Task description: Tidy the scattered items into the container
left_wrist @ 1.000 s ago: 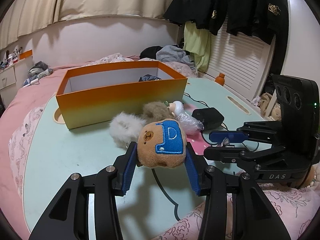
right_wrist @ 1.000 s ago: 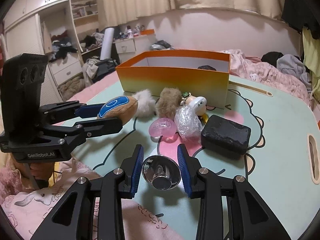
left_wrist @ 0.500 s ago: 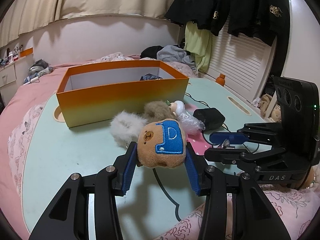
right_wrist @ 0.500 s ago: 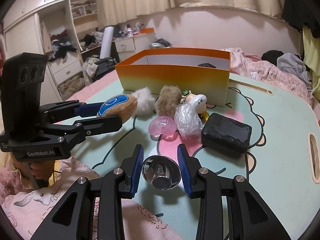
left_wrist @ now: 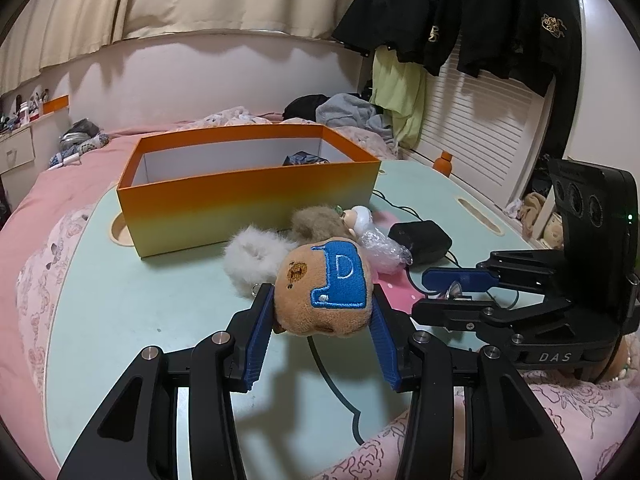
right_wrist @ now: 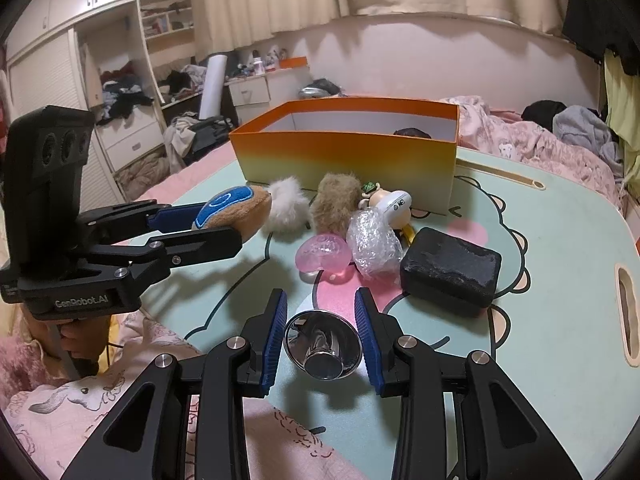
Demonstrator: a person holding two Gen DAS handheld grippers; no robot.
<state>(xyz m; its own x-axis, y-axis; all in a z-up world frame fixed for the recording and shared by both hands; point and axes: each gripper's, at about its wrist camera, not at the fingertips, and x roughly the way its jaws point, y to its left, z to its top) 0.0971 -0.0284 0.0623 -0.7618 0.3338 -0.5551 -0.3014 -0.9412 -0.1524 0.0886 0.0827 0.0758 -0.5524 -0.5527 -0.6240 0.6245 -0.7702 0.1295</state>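
there, clamped between the blue ribbed pads of the left gripper (left_wrist: 323, 312): a brown plush toy (left_wrist: 326, 290), soft and rounded, with a stitched blue felt patch bearing a white "d", held above the near part of the desk (left_wrist: 120, 308). likewise pinched between the ribbed blue pads of the right gripper (right_wrist: 321, 334): a shiny metal cup (right_wrist: 323, 344), flared and mirror-bright, mouth toward the camera, near the desk's front edge. lettered "genrobot.ai" on the left gripper's black body in the right wrist view, "das" on the right gripper's body in the left wrist view.

just beyond, toward the desk's middle: a white fluffy pompom (right_wrist: 286, 206) touching a tan fluffy pompom (right_wrist: 336, 202); beside these a small figurine (right_wrist: 390, 204) with a glossy cream head; a crinkled bubble-wrap bundle (right_wrist: 372, 242); a translucent pink jelly-like piece (right_wrist: 322, 252); a matte black block (right_wrist: 450, 270) with rounded corners, cable trailing from it in the left wrist view.

farther back, at the desk's far side: the orange box (left_wrist: 248, 196), rectangular cardboard, orange fading to yellow outside, white inside, open on top, with a dark crumpled item (left_wrist: 302, 159) at its far right corner.

pale green desk top, smooth, printed with a cartoon outline and pink patches, slot cut-outs near its right edge.
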